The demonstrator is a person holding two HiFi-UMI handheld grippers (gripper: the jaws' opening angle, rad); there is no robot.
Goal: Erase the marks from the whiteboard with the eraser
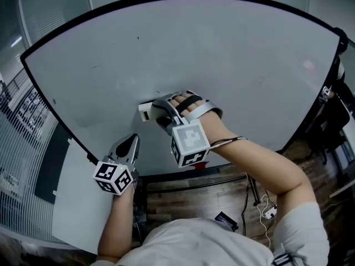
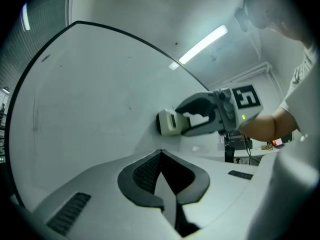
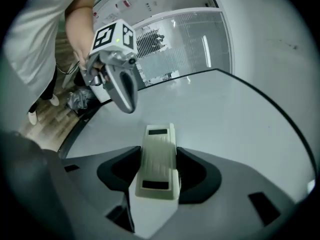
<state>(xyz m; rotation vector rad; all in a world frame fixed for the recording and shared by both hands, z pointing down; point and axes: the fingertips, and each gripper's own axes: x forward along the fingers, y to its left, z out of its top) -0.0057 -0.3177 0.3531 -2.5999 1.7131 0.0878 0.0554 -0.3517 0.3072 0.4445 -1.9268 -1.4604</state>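
Note:
A large whiteboard [image 1: 183,54] with a black rim fills the head view; only faint specks show on it. My right gripper [image 1: 158,115] is shut on a cream eraser [image 1: 145,111], pressed to the board near its lower middle. The right gripper view shows the eraser [image 3: 159,159] clamped between the jaws, its end against the board [image 3: 235,129]. My left gripper [image 1: 128,147] hangs lower left, by the board's bottom edge, jaws shut with nothing in them. From the left gripper view the eraser [image 2: 169,122] and right gripper [image 2: 187,119] lie ahead on the board.
A white panel [image 1: 77,198] leans below the board at left, with window blinds [image 1: 16,143] beyond it. Wooden floor [image 1: 188,195], cables and a small black item [image 1: 227,220] lie beneath the board. A dark chair or stand [image 1: 333,126] sits at the right edge.

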